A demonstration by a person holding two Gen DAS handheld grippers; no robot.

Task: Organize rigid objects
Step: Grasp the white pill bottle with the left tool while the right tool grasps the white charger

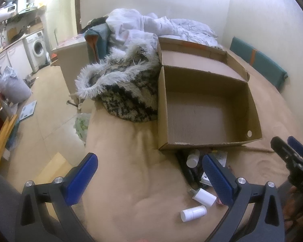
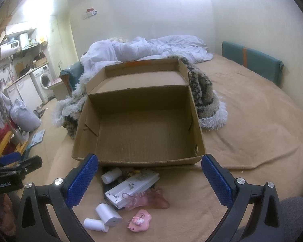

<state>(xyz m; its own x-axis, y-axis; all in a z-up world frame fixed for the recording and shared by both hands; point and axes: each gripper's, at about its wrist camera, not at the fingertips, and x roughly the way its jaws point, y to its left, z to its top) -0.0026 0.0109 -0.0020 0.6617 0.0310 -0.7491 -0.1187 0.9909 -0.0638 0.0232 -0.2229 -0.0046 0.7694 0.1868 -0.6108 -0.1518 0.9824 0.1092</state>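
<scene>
Left gripper (image 1: 149, 173) is hovering over the tan bedcover (image 1: 131, 161), fingers spread wide, gripping nothing. Right gripper (image 2: 149, 173) is doing likewise: wide open, nothing between the pads.

Cardboard box (image 2: 199, 141) is sitting open on the bed w/ lid flap tipped back; interior is showing bare.

Task items are lying in a loose cluster on the cover just in front of the box's near wall:
- white remote (image 2: 131, 187), tilted, resting partly on a pink clear piece (image 2: 155, 199)
- small white bottle (image 2: 111, 174) nearest the box
- white charger plug (image 2: 108, 214), touching a 2nd white bottle (image 2: 95, 224) lying on its side
- pink cartoon compact (image 2: 140, 219), near the plug, apart from it

Fuzzy patterned blanket (image 1: 127, 88) is lying beside the box.
</scene>
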